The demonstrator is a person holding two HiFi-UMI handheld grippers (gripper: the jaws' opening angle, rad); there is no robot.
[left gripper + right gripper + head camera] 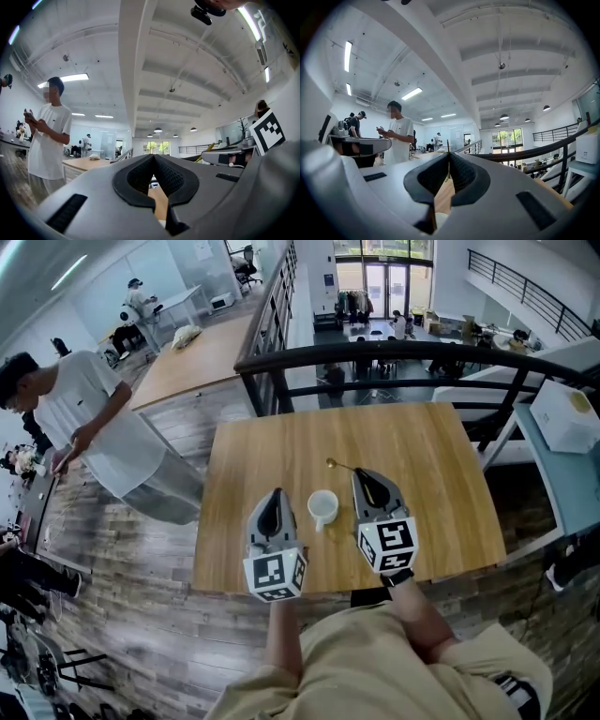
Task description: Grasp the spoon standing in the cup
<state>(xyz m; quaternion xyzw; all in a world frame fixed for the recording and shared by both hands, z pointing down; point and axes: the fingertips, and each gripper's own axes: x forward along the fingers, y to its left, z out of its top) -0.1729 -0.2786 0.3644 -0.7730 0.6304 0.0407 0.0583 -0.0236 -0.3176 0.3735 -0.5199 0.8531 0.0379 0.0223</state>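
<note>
The right gripper (pixel 362 475) pinches the spoon (pixel 333 464) at one o'clock of the cup (pixel 322 508), so the grasp looks done and next calls for a steady hold, while the left gripper (pixel 275 494), its jaws pressed together, is empty.

No words, numbers or brand names can be read anywhere. The left marker cube (pixel 275 576) on the left gripper (pixel 276 493) and the right marker cube (pixel 389 545) on the right gripper (pixel 360 472) bear only black-and-white square patterns (machine codes, not letters). The white box (pixel 565 416) at the right edge may carry a yellowish mark on its lid, too small to read.
</note>
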